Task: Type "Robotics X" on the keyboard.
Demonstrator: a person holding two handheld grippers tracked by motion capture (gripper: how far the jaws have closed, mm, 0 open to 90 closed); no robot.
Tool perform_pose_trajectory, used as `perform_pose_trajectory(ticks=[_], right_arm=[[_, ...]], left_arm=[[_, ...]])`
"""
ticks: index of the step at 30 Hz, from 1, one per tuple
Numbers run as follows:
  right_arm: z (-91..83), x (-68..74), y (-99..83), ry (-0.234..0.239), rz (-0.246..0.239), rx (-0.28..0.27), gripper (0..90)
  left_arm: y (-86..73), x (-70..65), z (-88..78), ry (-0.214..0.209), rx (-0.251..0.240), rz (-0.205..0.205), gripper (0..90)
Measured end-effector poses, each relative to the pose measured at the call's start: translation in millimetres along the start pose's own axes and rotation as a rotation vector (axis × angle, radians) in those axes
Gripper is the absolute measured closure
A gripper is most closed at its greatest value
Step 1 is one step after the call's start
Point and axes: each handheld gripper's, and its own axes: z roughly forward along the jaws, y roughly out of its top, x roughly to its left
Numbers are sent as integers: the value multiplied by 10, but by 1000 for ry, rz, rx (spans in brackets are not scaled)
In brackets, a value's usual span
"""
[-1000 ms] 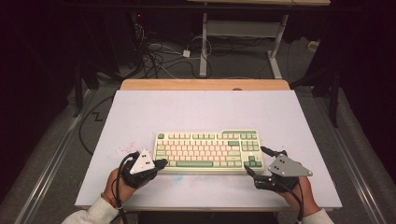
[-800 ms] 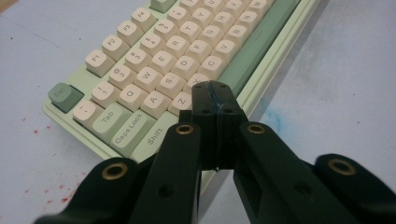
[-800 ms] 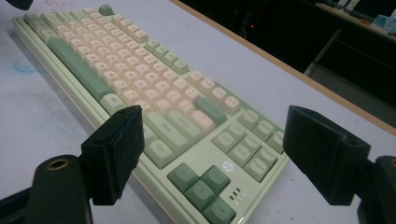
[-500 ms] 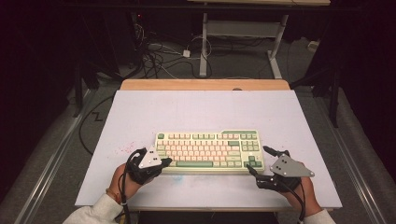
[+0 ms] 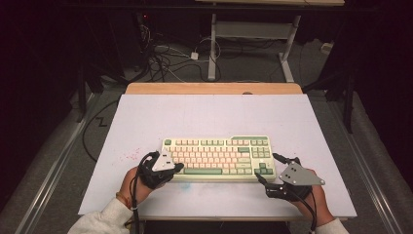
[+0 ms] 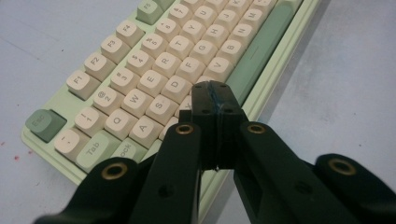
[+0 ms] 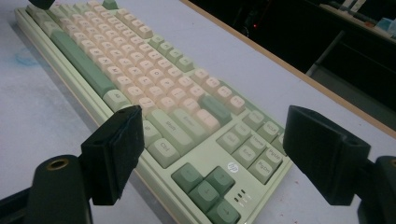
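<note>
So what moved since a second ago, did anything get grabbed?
Nothing got grabbed. The left claw, pinched shut with nothing in it, slid a little onto the keyboard's near left corner, over the lower-left keys. The right claw stayed wide open at the keyboard's right end, and the keyboard did not shift.

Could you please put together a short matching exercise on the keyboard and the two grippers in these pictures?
Things:
1. left gripper
2. right gripper
3. space bar
4. Esc key

States or places:
A. jaws wide open
B. long green key on the keyboard's front row
C. jaws shut, over the letter keys
D. green corner key

Pairs: 1-C, 2-A, 3-B, 4-D
</note>
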Motion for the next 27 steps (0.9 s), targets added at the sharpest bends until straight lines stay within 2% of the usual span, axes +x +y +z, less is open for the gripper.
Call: perform_pose_trajectory(ticks=[14, 27], right_arm=[[20, 18, -4, 8, -8, 6, 213], [37, 31, -13, 12, -16, 17, 214]], left_arm=[[151, 4, 146, -19, 16, 17, 875], [241, 29, 310, -32, 60, 38, 874]])
